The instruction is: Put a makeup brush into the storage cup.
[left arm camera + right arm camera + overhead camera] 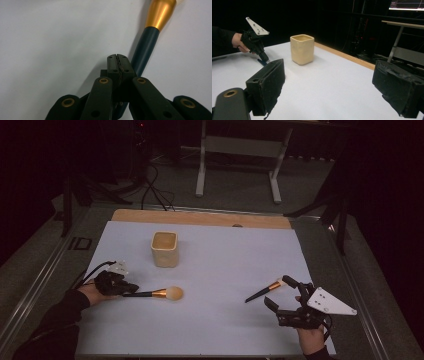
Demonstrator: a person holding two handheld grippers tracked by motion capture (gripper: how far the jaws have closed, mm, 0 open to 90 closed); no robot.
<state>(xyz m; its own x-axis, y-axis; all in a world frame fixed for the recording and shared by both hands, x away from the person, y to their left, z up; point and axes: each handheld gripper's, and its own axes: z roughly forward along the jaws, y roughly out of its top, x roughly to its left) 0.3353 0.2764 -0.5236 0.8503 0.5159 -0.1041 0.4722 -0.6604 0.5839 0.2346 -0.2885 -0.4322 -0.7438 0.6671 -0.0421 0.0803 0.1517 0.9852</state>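
We see left gripper (pixel 121 289) low, left of the cup (pixel 164 248), jaws pressed together beside the big brush (pixel 155 293) handle, gripping nothing. Right gripper (pixel 285 295) raised, jaws wide, empty, near the small brush (pixel 265 290).

Cream cup (pixel 164 249) on a white counter (pixel 225 270); left of it a dark-handled brush (pixel 155 293), gold ferrule, pale bristles; both grippers black.

Overhead plus two tool-mounted close views
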